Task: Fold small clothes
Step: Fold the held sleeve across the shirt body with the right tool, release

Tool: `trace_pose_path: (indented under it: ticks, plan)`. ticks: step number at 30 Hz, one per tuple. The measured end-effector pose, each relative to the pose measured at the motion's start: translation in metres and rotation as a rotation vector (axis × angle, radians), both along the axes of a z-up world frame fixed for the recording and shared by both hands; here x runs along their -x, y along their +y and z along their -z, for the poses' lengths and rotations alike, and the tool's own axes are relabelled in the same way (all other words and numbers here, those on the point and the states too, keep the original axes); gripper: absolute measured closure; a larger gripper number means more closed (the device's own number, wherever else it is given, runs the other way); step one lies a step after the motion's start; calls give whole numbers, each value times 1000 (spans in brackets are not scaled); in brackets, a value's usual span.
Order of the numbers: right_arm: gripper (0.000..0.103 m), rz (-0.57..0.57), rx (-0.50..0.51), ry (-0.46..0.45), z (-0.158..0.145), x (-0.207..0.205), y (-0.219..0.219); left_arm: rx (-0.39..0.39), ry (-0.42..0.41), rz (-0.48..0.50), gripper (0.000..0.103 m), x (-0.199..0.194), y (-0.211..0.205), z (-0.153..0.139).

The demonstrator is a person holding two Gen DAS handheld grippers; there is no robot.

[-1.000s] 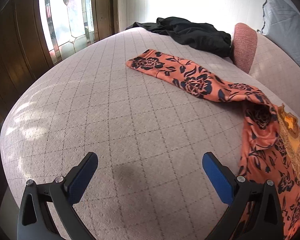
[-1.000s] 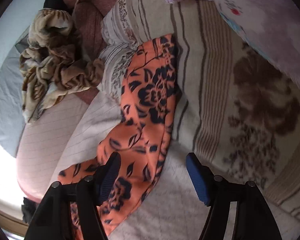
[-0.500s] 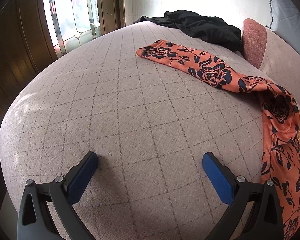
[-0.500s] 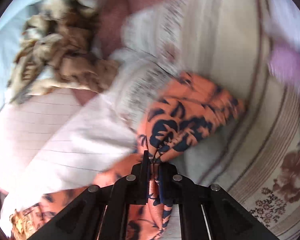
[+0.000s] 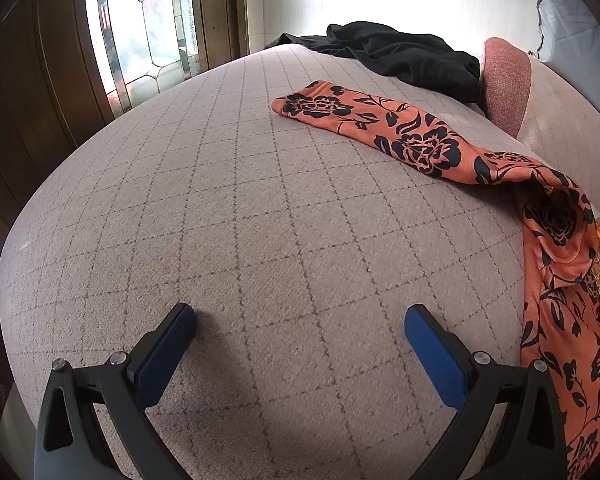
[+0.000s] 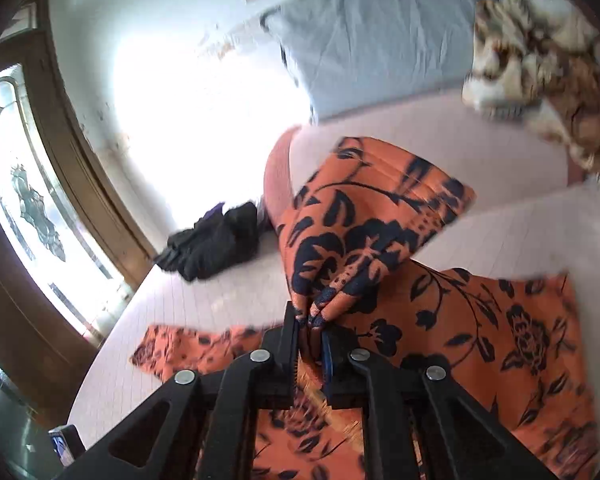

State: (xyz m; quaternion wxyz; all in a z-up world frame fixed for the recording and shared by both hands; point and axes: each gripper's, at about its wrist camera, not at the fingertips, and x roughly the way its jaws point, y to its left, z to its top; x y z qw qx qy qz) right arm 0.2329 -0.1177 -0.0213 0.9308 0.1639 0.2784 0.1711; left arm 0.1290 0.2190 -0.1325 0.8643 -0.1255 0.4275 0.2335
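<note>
An orange garment with a dark floral print (image 5: 420, 140) lies on the grey checked bed cover (image 5: 240, 220). One sleeve stretches left across the bed, and the body hangs at the right edge of the left wrist view. My left gripper (image 5: 300, 324) is open and empty, low over bare cover, left of the garment. My right gripper (image 6: 310, 328) is shut on a bunched sleeve of the orange garment (image 6: 360, 224) and holds it lifted above the garment's body (image 6: 500, 340).
A black garment (image 5: 408, 56) lies at the far edge of the bed, also in the right wrist view (image 6: 216, 244). A pink cushion (image 5: 504, 80), a grey-blue pillow (image 6: 380, 40) and a brown patterned cloth (image 6: 540, 64) are behind. A stained-glass door (image 5: 140, 28) stands at left.
My right gripper closed on the orange sleeve and swung it up and over toward the garment's body. My left gripper moved lower and closer to the bed cover, still open.
</note>
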Motion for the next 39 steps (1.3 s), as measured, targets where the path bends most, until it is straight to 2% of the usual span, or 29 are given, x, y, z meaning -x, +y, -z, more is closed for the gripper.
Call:
trace_pose_path:
  ticks: [1,2,3,4,5,6,8,10,11,12,13,15,17,19,21,23,26,27,28,29,30,33,35,36,37,38,39]
  plan:
    - [69,-36,31,87,32,-8,21,1,0,1,0,0,0,0]
    - [38,-57,76,179,65,-16,36,3,1,3,0,0,0,0]
    - [27,-75,114,269,95,-17,47,5,0,5,0,0,1,0]
    - [27,-88,139,282,110,-9,54,7,-1,5,0,0,1,0]
    - [28,-93,167,206,104,-4,53,7,-1,4,0,0,1,0]
    - [26,-101,171,200,96,0,51,3,0,0,0,-1,0,0]
    - [26,-102,109,198,74,-6,34,-10,6,-6,0,-2,-1,0]
    - [21,-62,70,134,49,-7,16,-6,3,-6,0,-1,-1,0]
    - [13,-39,39,105,42,-7,8,-2,1,-6,0,0,-1,0]
    - [10,-11,6,96,41,-12,-1,-4,1,-6,0,0,-1,0]
    - [10,4,-27,118,42,-19,-5,-7,3,-6,0,0,-2,0]
    - [10,-49,-120,185,52,-33,-5,-9,3,-5,0,0,-2,0]
    - [10,-86,-201,190,55,-39,-4,-9,3,-5,0,0,-1,0]
    - [10,-49,-268,188,54,-51,-5,-10,3,-5,0,0,-1,0]
    - [10,-59,-380,212,58,-66,-5,-9,3,-5,0,0,-1,0]
    - [10,-144,-470,309,71,-85,12,-9,3,-5,0,0,-1,0]
    - [11,-383,-514,418,90,-84,61,-2,2,-4,0,0,0,0]
    - [10,-460,-503,432,93,-76,74,-2,1,-5,0,0,0,0]
    - [10,-486,-447,441,95,-69,85,-1,1,-5,0,0,0,0]
    - [10,-472,-407,439,98,-63,88,1,0,-4,0,0,0,-1]
    - [10,-449,-420,442,102,-61,86,5,-2,-4,0,1,1,-1]
    - [10,-350,-511,393,98,-58,70,3,-1,-8,0,-1,1,-1]
    - [10,-344,-575,371,96,-57,74,-4,3,-10,0,-2,0,0]
    - [10,-371,-578,404,102,-58,85,-3,3,-10,0,-2,0,0]
    - [10,-428,-549,468,111,-62,102,0,1,-9,0,-2,0,0]
    - [12,-432,-467,475,114,-61,113,4,-1,-8,0,-1,0,0]
    - [11,-424,-431,443,107,-57,117,8,-5,-7,0,-1,0,0]
